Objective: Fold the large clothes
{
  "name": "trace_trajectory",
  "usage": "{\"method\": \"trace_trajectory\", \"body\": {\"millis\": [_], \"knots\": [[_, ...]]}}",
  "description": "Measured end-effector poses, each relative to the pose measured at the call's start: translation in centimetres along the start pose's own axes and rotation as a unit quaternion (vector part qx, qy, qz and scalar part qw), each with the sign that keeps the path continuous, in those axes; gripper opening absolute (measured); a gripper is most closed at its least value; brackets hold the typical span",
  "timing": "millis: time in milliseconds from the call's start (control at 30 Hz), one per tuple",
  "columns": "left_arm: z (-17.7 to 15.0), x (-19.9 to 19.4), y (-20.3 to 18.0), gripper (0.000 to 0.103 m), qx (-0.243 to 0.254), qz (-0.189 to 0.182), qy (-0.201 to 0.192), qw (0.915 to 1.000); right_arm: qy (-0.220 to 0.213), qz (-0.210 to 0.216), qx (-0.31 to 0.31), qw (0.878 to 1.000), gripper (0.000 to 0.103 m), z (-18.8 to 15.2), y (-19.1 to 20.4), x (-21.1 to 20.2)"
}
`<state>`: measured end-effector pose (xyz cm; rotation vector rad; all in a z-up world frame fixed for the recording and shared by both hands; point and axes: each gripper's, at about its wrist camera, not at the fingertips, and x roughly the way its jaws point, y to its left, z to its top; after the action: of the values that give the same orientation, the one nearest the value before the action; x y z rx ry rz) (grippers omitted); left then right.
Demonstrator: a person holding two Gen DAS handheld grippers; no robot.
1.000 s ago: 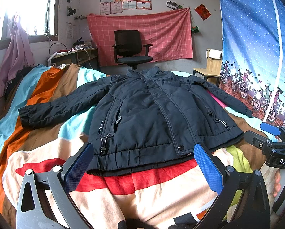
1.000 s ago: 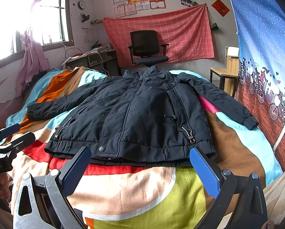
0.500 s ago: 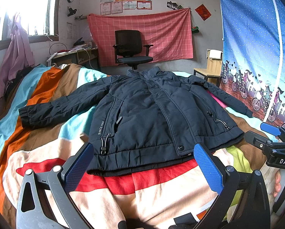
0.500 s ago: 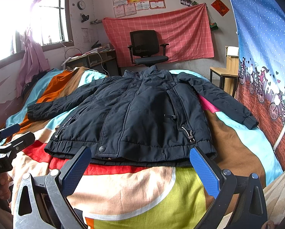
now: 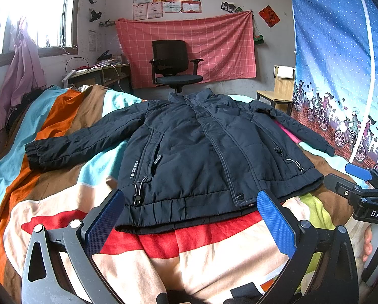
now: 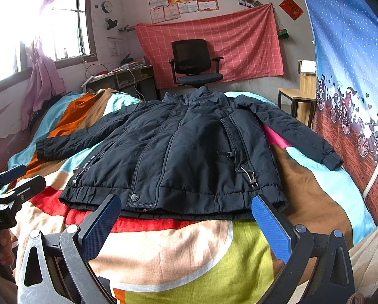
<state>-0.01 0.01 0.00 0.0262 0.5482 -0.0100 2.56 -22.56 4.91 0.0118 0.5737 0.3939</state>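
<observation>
A dark navy padded jacket (image 5: 189, 152) (image 6: 189, 147) lies flat on the bed, front up, zipped, both sleeves spread out to the sides. Its hem faces me. My left gripper (image 5: 191, 217) hovers open just short of the hem, nothing between its blue pads. My right gripper (image 6: 186, 223) is open too, near the hem's right half and holding nothing. Each gripper shows at the edge of the other's view: the right gripper (image 5: 361, 177) at the far right, the left gripper (image 6: 14, 177) at the far left, with a hand on each handle.
The bed carries a colourful striped blanket (image 5: 62, 190). Behind it stand a black office chair (image 5: 175, 65), a cluttered desk (image 5: 100, 73) under the window and a wooden stool (image 5: 277, 96). A blue patterned curtain (image 5: 341, 76) hangs along the bed's right side.
</observation>
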Motion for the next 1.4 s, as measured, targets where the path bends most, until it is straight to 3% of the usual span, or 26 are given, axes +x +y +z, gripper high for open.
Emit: {"method": "trace_trajectory", "body": {"millis": [933,1233,1400], "knots": [[0.0,0.0,0.0,0.102,0.0,0.001,0.001,1.0,0.004,0.0,0.002,1.0,0.103,0.0,-0.1,0.1],[0.1,1.2,-0.5,0.102,0.023,0.01,0.023,0.9994,0.054,-0.042,-0.004,0.998,0.103,-0.4,0.0,2.0],[0.6,2.4,0.2,0.102,0.017,0.05,0.045,0.9976,0.075,-0.039,-0.005,0.996,0.103,0.7,-0.6,2.8]]}}
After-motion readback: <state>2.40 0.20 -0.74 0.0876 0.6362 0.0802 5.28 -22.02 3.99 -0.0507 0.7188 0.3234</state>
